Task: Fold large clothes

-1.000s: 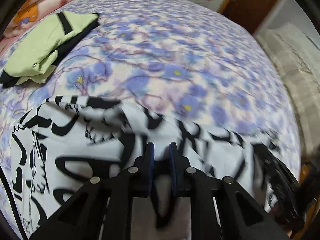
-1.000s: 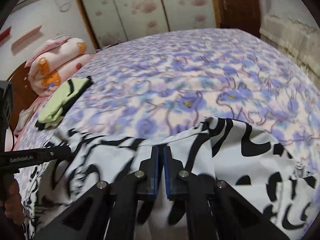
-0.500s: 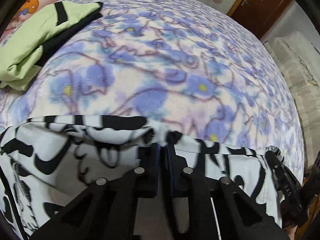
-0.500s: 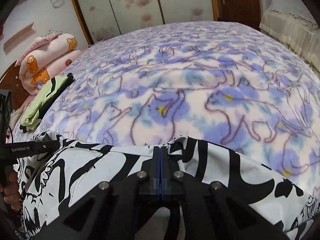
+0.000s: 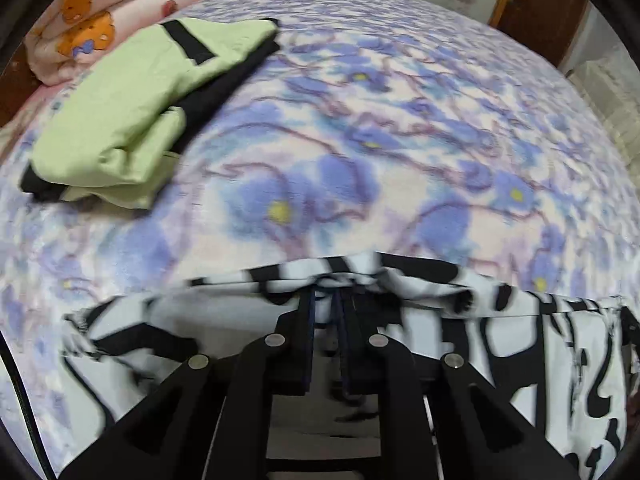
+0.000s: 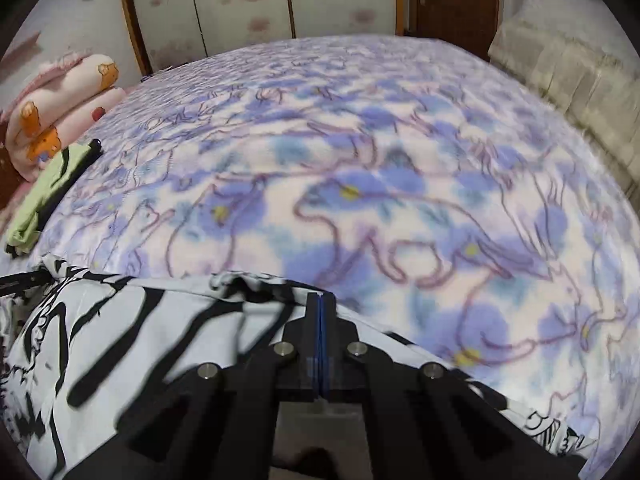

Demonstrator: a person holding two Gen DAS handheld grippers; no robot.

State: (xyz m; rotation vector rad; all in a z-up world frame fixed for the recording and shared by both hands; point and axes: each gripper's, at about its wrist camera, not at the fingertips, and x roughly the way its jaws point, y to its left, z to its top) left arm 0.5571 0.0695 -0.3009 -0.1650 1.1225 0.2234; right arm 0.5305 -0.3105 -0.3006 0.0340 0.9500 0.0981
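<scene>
The black-and-white printed garment lay across the near part of the bed, its far edge gathered into both tools. The left gripper stood with its jaws slightly apart, a bunched fold of the edge caught between them; whether that fold was firmly pinched could not be told. The right gripper had its jaws pressed together, though the hem appeared to lie just beside the tips, so a hold on cloth could not be confirmed. The fabric looked thin, light and limp, likely to sag and slip between the two holds; gripping at hems or corners, well apart, would probably keep an edge taut. A folded green-and-black garment lay far left, near pink bedding. No containers were visible.
</scene>
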